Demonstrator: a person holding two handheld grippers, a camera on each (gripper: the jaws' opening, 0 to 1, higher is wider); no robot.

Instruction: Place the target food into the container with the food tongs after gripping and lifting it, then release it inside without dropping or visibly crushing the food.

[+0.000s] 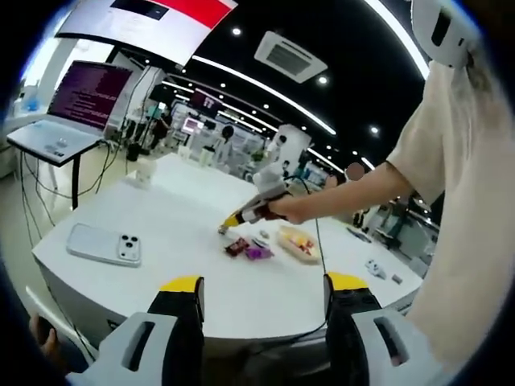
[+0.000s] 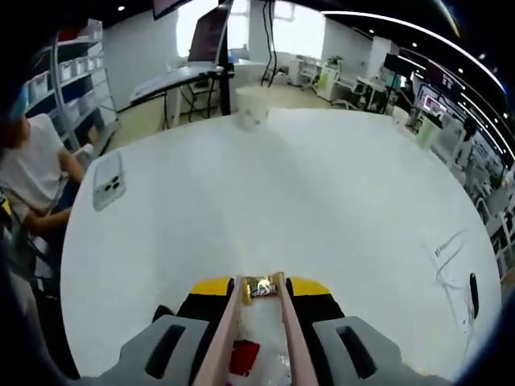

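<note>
My right gripper (image 2: 261, 283) is shut on pink food tongs (image 2: 229, 330), whose arms run forward between its yellow-tipped jaws. A small shiny golden piece (image 2: 259, 288) sits pinched between the tong tips. Under the tongs lies a red food piece (image 2: 245, 354). In the left gripper view a person's hand holds the right gripper (image 1: 256, 211) low over the white table, tongs tip (image 1: 224, 229) pointing down-left, just beside a red piece (image 1: 236, 247) and a purple piece (image 1: 258, 252). A shallow container (image 1: 299, 243) with yellowish food lies right of them. My left gripper (image 1: 264, 283) hangs open and empty before the table's edge.
A phone (image 1: 105, 244) (image 2: 109, 183) lies face down near the round white table's (image 1: 177, 217) left rim. A white cup (image 1: 145, 170) (image 2: 251, 108) stands at the far side. A laptop (image 1: 76, 108) sits on a stand beyond. A seated person (image 2: 32, 173) is at the left.
</note>
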